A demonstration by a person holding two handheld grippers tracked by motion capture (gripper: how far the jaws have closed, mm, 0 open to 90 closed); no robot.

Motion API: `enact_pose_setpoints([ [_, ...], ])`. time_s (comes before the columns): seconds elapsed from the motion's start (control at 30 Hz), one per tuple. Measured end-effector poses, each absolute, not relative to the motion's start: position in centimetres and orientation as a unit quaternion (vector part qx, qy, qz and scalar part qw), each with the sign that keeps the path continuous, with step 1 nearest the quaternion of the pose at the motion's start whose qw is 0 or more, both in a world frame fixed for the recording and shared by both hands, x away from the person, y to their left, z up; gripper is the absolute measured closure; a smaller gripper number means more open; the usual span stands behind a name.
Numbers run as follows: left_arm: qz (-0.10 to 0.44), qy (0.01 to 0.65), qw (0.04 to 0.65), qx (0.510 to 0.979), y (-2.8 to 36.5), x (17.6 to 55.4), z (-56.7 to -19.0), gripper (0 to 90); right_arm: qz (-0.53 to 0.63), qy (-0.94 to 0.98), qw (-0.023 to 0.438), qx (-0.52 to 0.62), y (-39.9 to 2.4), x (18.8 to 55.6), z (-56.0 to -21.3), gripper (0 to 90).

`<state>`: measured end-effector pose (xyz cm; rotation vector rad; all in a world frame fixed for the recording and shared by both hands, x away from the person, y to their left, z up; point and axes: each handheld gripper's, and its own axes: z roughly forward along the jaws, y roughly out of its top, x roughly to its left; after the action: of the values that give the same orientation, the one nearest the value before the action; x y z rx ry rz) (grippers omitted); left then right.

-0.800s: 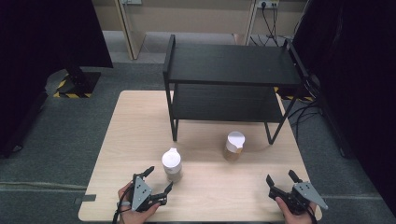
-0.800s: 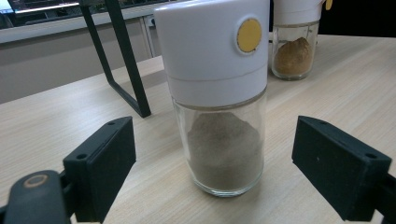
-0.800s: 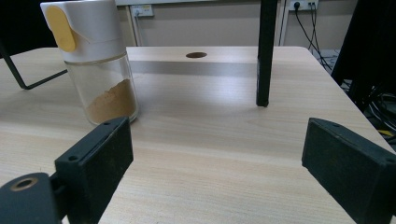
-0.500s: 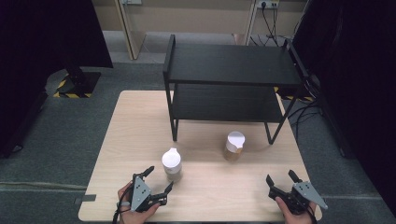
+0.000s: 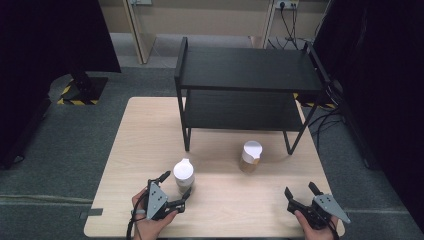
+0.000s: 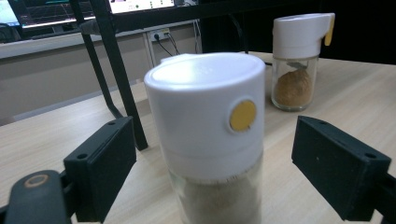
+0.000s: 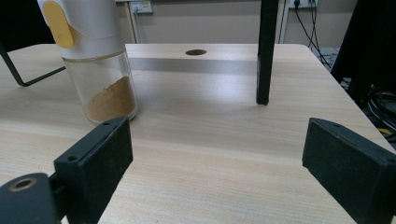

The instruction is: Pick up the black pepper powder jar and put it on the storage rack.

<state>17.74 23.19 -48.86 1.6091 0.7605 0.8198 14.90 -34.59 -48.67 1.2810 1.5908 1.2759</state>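
Note:
Two glass spice jars with white caps stand on the wooden table (image 5: 150,130). The nearer jar (image 5: 183,174) (image 6: 210,140), filled with pale powder, stands between the jaws of my left gripper (image 5: 176,186) (image 6: 224,168), which is open; a gap shows on each side of the cap. The other jar (image 5: 250,156) (image 6: 295,60) (image 7: 95,60) holds brown powder and stands in front of the black shelf (image 5: 247,67). My right gripper (image 5: 302,192) (image 7: 215,172) rests low at the table's near right corner, open, with bare table between its jaws.
The black two-level shelf stands on the far half of the table, its right front leg (image 7: 265,51) ahead of my right gripper. A small round hole (image 7: 195,52) lies in the tabletop beyond it. Cables (image 5: 330,112) hang off the table's right side.

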Motion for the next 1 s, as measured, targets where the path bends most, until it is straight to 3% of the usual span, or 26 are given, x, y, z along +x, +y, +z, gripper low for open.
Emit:
enact_pose_setpoints([
  [0.73, 0.350, 0.345, 0.559, 0.668, 21.5, 19.3, -49.0, 21.7, 0.496, 0.618, 0.355, 0.496, -34.6, 15.0, -48.6, 8.9],
  [1.0, 0.352, 0.343, 0.560, 0.666, 21.2, 19.3, -48.9, 28.5, 0.495, 0.619, 0.354, 0.496, -34.6, 15.0, -48.6, 8.9],
])
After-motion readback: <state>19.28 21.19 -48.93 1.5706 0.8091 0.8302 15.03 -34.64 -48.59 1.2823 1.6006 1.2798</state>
